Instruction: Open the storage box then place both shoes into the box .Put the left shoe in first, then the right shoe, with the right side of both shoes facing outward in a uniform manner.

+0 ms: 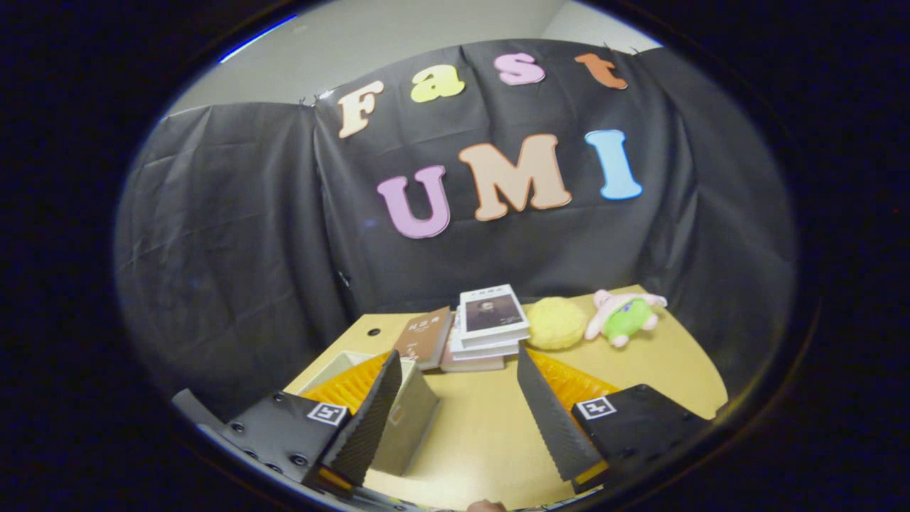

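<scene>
Yellow table (490,427) lower centre carries storage box (409,419) at left, stacked books (483,331), yellow plush ball (556,323), pink-green plush toy (624,316) behind.

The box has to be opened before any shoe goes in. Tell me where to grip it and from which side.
Grip the box at its near upper edge, coming from above: it sits under the left finger, and that rim is its one thin, exposed part. Whether there is a lid or handle, I cannot tell. The fingers are open, holding nothing.
</scene>
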The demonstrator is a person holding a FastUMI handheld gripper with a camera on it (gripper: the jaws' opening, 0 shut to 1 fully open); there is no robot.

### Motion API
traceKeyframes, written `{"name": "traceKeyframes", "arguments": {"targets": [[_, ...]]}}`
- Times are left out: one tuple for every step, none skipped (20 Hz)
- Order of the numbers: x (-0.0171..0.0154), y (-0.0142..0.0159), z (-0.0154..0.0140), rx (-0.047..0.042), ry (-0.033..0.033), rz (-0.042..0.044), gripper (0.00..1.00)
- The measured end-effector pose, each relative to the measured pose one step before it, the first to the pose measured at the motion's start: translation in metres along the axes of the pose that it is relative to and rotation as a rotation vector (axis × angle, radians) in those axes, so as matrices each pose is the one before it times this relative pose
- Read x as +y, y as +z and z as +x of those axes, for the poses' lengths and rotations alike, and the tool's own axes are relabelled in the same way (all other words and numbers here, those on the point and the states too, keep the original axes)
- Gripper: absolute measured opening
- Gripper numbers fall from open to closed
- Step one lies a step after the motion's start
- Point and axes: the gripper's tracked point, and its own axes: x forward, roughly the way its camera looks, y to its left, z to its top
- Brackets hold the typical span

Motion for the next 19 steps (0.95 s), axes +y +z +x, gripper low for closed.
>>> {"name": "traceKeyframes", "arguments": {"targets": [[-0.01111, 0.00718, -0.00733, -0.02086, -0.01245, -0.00483, 1.0], [-0.01096, 0.00753, -0.00704, -0.02276, -0.01292, -0.00426, 1.0], [-0.01283, 0.0076, -0.00729, -0.02819, -0.01403, -0.00896, 1.0], [-0.01063, 0.01053, -0.00612, -0.03513, -0.0093, -0.01444, 1.0], [-0.00971, 0.00767, -0.00706, -0.03388, -0.00977, -0.01258, 1.0], [-0.00746, 0.00714, -0.00553, -0.02652, -0.00167, -0.01292, 1.0], [-0.00914, 0.00472, -0.00598, -0.0236, -0.01032, -0.01042, 1.0], [-0.00951, 0.00367, -0.00432, -0.0165, -0.01248, -0.01033, 1.0], [-0.00703, 0.00294, -0.00373, -0.01271, -0.00728, -0.00738, 1.0], [-0.00735, 0.00187, -0.00304, -0.00949, -0.01041, -0.00408, 1.0], [-0.00602, 0.00174, -0.00217, -0.00932, -0.00485, -0.00238, 1.0], [-0.00574, 0.00257, -0.00203, -0.01411, -0.01088, 0.00082, 1.0], [-0.00579, 0.00124, 0.0021, -0.01204, -0.00526, -0.00029, 1.0], [-0.00486, 0.00234, -0.00171, -0.01188, -0.007, 0.00024, 1.0], [-0.00342, 0.00054, -0.00005, -0.00785, -0.00342, -0.00018, 1.0], [-0.00366, 0.0008, -0.00025, -0.00568, -0.00342, 0.00094, 1.0], [-0.00171, 0.00139, -0.0049, -0.00482, -0.0035, 0.002, 1.0], [-0.00358, 0.0011, 0.00078, -0.00593, -0.00357, 0.00167, 1.0], [-0.00242, 0.00211, -0.00019, -0.01072, -0.00404, 0.00255, 1.0]]}}
